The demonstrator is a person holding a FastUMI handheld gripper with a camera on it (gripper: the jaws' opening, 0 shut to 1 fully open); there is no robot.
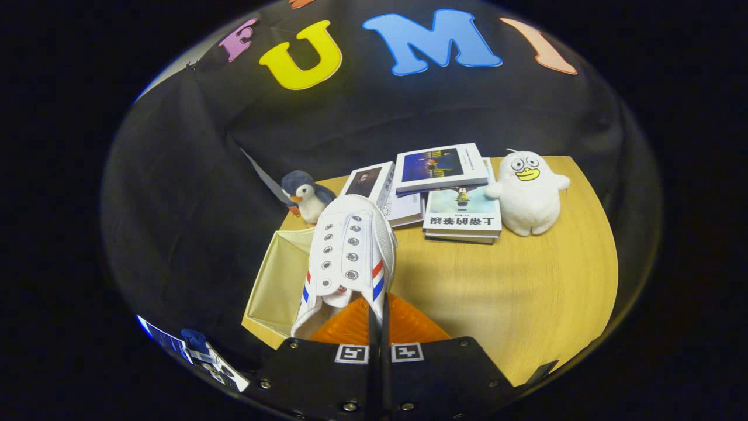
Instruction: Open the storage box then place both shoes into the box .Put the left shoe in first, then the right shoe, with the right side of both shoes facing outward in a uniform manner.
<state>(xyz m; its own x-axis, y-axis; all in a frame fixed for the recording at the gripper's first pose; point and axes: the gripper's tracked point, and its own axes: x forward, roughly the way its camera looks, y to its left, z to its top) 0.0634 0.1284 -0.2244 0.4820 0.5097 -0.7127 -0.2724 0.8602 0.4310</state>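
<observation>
Furthest left of the held shoe, the pale fabric storage box (274,280) sits open at the wooden worktop's (526,292) near-left corner, a small penguin plush (305,196) just behind it. The tool (377,318) has its fingers pinched together on the collar of the white lace-up sneaker with red and blue side stripes (350,251), toe pointing away, hanging over the box's right wall. I'd shift it left, clear that wall, then lower. Right of the shoe: stacked books (450,187), a white duck plush (529,193), and bare worktop.
</observation>
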